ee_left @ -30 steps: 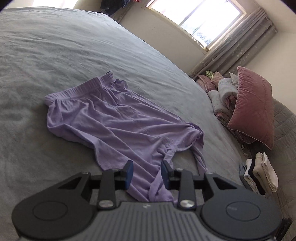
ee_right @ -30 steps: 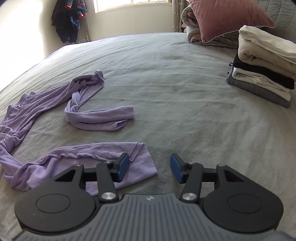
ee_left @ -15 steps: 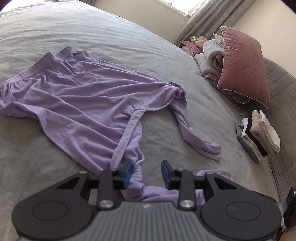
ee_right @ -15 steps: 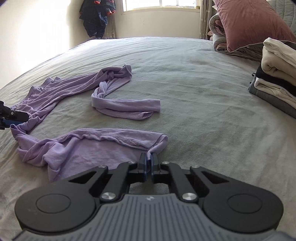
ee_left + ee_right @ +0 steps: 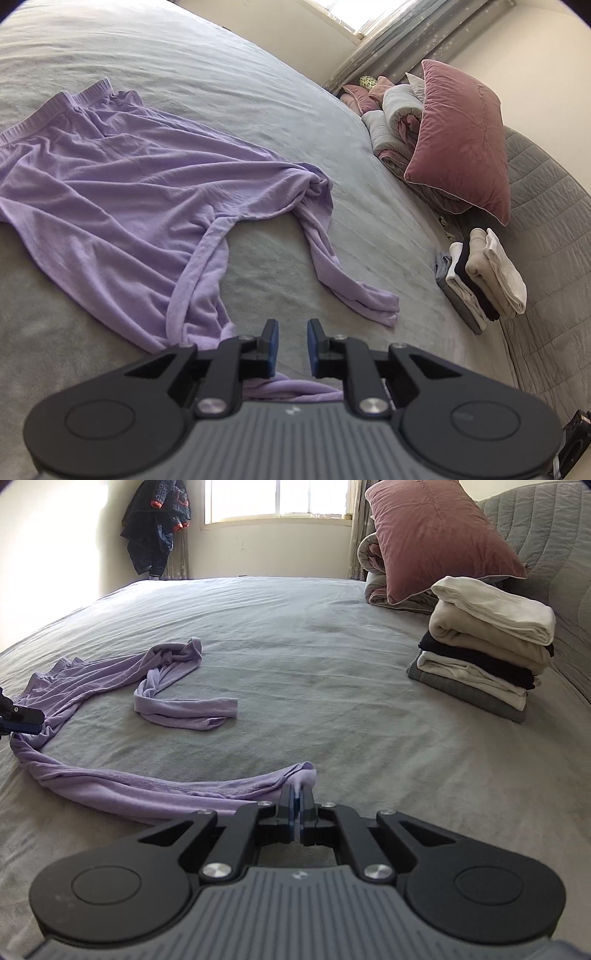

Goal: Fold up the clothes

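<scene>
- while the purple trousers point(image 5: 122, 192) lie spread on the grey bed point(image 5: 229, 85), waistband at the far left and both legs trailing toward the grippers, the folding proper has not begun.
- right gripper point(image 5: 298, 805): fingers pinched tight on the hem of the near trouser leg point(image 5: 159, 792); a small tuft of cloth shows above the pads.
- left gripper point(image 5: 291, 345): jaws closing, a gap between the pads; bare bed shows in that gap, with the same leg bunched just under and beside the left finger. no cloth is seen pressed between the pads.
- other leg point(image 5: 184, 710): lies curled in a loose hook on the bed, apart from both grippers.
- folded stack point(image 5: 484, 646): cream, dark and grey items, well apart to the right by the pink pillow point(image 5: 439, 539).
- risk: left jaws may close on air or only a thin fold, since the cloth sits off to one side; the leg would then lift from one end only and twist.
- risk: the right pinch is near the very edge of the hem; a firm pull could slip it free.
- risk: the curled leg may drag along and leave creases.
</scene>
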Action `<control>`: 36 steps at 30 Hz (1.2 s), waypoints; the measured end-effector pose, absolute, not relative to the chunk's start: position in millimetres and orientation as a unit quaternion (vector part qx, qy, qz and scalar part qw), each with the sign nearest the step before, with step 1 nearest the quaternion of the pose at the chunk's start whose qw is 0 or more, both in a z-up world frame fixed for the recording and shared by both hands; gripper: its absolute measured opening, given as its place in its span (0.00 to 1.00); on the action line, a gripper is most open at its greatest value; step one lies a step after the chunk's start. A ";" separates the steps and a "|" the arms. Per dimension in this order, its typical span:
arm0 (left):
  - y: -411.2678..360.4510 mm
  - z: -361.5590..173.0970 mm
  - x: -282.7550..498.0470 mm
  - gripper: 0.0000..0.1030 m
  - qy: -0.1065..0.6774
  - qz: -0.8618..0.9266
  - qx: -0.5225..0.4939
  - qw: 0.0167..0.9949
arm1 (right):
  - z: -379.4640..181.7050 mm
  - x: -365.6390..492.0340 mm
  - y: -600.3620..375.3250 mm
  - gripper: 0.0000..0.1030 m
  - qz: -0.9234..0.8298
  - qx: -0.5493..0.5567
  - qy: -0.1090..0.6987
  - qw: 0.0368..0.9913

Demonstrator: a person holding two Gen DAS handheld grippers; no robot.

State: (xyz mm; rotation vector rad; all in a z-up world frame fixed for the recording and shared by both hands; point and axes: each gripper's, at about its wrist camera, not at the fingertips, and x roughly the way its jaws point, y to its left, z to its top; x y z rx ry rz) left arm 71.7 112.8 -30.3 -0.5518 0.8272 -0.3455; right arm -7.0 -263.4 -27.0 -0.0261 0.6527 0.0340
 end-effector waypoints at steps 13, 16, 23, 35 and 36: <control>102.8 -30.1 74.1 0.20 0.398 -0.169 -0.246 0.868 | -38.2 -40.3 -311.8 0.01 -0.042 0.003 0.392 0.919; 108.1 -30.3 74.2 0.27 0.398 -0.158 -0.242 0.871 | -39.6 -42.4 -314.9 0.02 -0.037 0.003 0.403 0.914; 120.2 -29.1 73.2 0.40 0.396 -0.130 -0.232 0.879 | -26.9 -42.4 -311.2 0.39 -0.022 -0.011 0.361 0.932; 96.5 -24.6 84.7 0.41 0.404 -0.211 -0.273 0.847 | -35.9 -16.4 -280.2 0.45 0.066 -0.053 0.344 0.935; 92.3 -25.1 86.2 0.41 0.408 -0.214 -0.271 0.845 | -36.0 -15.7 -276.9 0.45 0.078 -0.056 0.342 0.935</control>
